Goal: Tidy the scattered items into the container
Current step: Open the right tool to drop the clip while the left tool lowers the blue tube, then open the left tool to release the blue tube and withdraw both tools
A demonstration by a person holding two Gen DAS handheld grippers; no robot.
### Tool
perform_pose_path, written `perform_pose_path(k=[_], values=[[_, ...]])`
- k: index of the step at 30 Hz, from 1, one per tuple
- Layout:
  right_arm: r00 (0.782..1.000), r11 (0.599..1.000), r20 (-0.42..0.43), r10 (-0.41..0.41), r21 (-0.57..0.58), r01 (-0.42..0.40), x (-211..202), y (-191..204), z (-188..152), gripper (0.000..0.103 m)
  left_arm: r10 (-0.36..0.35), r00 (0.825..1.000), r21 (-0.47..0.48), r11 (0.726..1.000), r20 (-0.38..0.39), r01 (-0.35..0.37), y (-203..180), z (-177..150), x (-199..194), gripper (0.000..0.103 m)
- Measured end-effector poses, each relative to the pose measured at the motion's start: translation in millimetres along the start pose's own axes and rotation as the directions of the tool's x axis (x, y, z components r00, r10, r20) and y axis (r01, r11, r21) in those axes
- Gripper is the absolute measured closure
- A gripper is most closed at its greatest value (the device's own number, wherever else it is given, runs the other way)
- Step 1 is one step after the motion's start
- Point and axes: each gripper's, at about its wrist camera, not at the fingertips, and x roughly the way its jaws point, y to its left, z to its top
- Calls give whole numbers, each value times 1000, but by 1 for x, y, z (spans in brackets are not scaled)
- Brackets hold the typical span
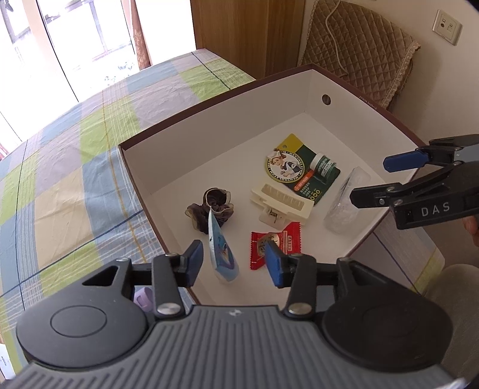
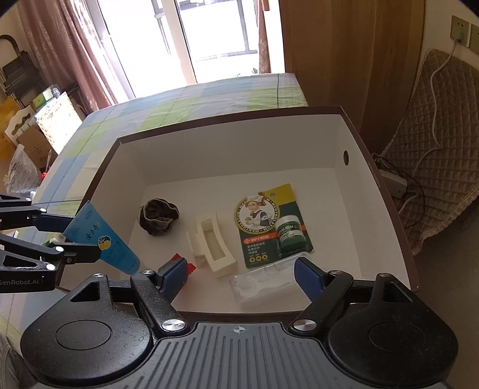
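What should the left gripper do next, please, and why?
Probably lift the left gripper back out of the box: its fingers stand apart from the blue tube, which is already over the box floor, and a purple item lies outside on the bedspread.

"MENTHOLATUM" is circling the green-and-yellow blister card (image 2: pixel 263 221); "DAS" is showing on the black right gripper (image 1: pixel 369 182), "GenRobot.AI" on the black left gripper (image 2: pixel 82 236)

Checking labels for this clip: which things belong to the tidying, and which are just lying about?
Job: box, tube, scrunchie, hair clip, balm card, sweet, plastic packet.
Lying about: quilted cover, cable, wall socket, curtain.
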Motion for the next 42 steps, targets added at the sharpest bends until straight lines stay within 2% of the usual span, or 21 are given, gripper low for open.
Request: perform_pose_path(k=[2,3,4,7,21,31,42], values=[[1000,1000,4,-12,10,12,-2,-1,-1,19,9,1000,-13,1000,-3,-9,-1,-1,-1,48],[1000,1000,16,-19,16,18,-4,-1,-2,13,16,1000,-20,1000,-4,-16,-2,-1,-2,43],[999,999,31,-26,22,25,-6,-1,-4,0,21,1000,-25,999,-3,-21,-2,-2,-3,40],[998,999,57,-31,33,29,-12,-2,-5,0,29,1000,-49,998,-6,-29,-3,-2,-6,32],[988,990,75,-135,53,132,-28,-4,-9,0,65,998,-91,994,-3,-65,-12,-4,-16,21],[988,989,87,-128,80,121,-46,4,-14,0,78,997,-115,990,6,-76,-16,-13,-33,20],[988,992,111,-109,75,101,-75,33,-25,0,88,996,-170,982,10,-85,-12,-34,-61,19]])
